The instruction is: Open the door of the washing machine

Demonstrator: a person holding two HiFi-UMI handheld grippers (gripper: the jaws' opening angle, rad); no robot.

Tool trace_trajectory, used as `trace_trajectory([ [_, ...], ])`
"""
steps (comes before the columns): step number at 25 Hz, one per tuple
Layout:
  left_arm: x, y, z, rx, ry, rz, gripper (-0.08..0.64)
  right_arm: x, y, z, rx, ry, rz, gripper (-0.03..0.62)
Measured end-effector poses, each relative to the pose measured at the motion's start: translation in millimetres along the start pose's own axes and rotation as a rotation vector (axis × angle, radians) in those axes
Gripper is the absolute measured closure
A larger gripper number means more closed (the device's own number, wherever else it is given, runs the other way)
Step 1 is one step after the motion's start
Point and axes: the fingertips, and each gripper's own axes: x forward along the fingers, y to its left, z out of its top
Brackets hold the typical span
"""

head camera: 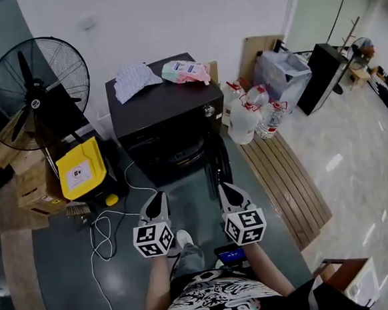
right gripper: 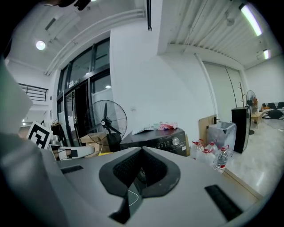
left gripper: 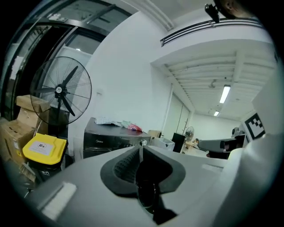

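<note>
**Head view.** The black washing machine stands at 12 o'clock of both tongs, well apart from them. Its door appears swung out at the front right corner. We see the left gripper and the right gripper side by side, each with its jaws drawn together on nothing. A fan stands at 10 o'clock and water bottles at 1 o'clock.

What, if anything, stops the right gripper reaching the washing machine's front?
Probably nothing: no object seems to stand between the right gripper and the washing machine, and the water bottles sit off to one side.
</note>
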Motion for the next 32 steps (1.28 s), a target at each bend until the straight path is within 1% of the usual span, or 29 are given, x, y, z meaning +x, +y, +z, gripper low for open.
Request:
trace_trajectory([
  [2, -21.0, -17.6, -1.8, -0.008, -0.022, 0.023, 0.531, -20.3, 1.9, 2.7, -0.012, -0.015, 0.018, 0.589],
  [5, -42.1, -36.5, -1.3, 0.026, -0.028, 0.036, 0.518, -42.0, 3.0, 4.9, -0.008, -0.032, 0.029, 0.589],
  [8, -59.3, -38.5, 0.6, 0.020, -0.041, 0.072, 0.518, -55.0, 7.0, 0.1, -0.018, -0.015, 0.044, 0.589],
  [11, -70.5, -33.2, 5.4, 0.007, -0.072, 0.106, 0.518, -61.1, 12.7, -1.0, -0.041, -0.003, 0.056, 0.591],
  [14, -71.3, -29.3, 7.7, 0.002, -0.072, 0.108, 0.518, -58.7, 14.9, 0.6, -0.051, 0.004, 0.060, 0.591],
  [17, -72.5, -27.2, 8.3, -0.031, -0.075, 0.105, 0.520, -58.9, 16.3, 1.0, -0.055, 0.011, 0.071, 0.591],
  [28, -65.0, -13.5, 3.9, -0.044, -0.064, 0.142, 0.520, -52.3, 9.1, 2.1, -0.062, 0.028, 0.073, 0.591],
  [32, -61.1, -16.3, -2.7, -0.047, -0.050, 0.144, 0.520, -53.0, 4.0, 0.1, -0.073, 0.042, 0.073, 0.591],
])
